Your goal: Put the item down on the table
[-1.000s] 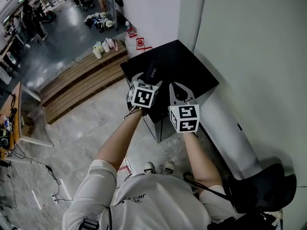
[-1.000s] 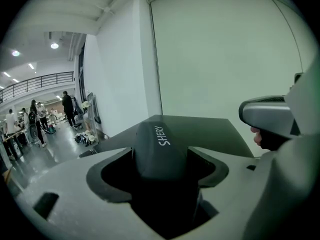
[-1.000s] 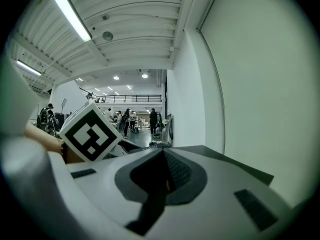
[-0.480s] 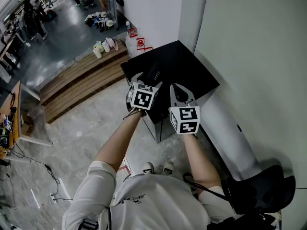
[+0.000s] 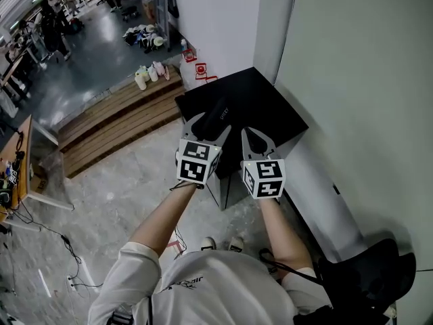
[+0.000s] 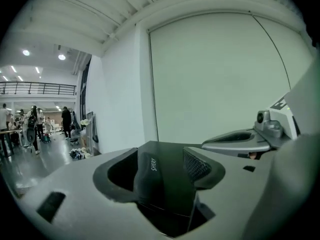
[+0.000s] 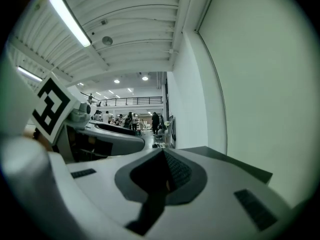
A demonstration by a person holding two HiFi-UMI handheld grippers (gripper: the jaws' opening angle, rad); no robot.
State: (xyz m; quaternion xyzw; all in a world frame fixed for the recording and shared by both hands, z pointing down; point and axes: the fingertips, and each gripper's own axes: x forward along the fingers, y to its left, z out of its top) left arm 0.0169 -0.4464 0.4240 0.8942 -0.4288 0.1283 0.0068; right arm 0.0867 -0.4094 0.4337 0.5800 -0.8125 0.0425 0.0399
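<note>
Hovering at the black square table (image 5: 270, 107), the left gripper (image 5: 208, 125) has jaws spread yet closing. The dark flat lettered pouch (image 5: 220, 112) lies lengthwise between them. The right gripper (image 5: 252, 138) is pressed together, empty.

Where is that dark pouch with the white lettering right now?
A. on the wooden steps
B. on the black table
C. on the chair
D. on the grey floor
B: the dark pouch lies on the black table, between the closing jaws of the left gripper, which don't press it.
</note>
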